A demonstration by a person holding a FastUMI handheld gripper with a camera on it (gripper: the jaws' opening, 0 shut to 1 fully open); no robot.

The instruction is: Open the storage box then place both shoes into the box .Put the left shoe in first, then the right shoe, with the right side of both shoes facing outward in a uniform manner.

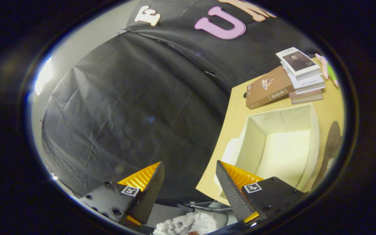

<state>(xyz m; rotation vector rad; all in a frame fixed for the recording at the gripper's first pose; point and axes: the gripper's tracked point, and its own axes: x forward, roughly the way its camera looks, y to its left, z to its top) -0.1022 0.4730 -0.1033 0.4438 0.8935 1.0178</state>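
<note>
The cream fabric storage box (282, 143) stands open on the wooden table (237, 107), its inside bare. A cream flap or lid (230, 151) hangs at its near left side. My gripper (189, 163) is open, its fingers wide apart with nothing between the tips. It hovers off the table's left edge, and the right finger (230, 186) overlaps the box's near corner. A white fuzzy thing (188, 223), perhaps a shoe, shows low between the finger bases; I cannot tell whether it touches them.
A brown book (268, 86) and a stack of books (302, 73) lie on the table beyond the box. A brown rounded object (333, 140) sits right of the box. Black cloth (126, 114) hangs ahead of the left finger. Grey mesh and metal rods (201, 206) show below.
</note>
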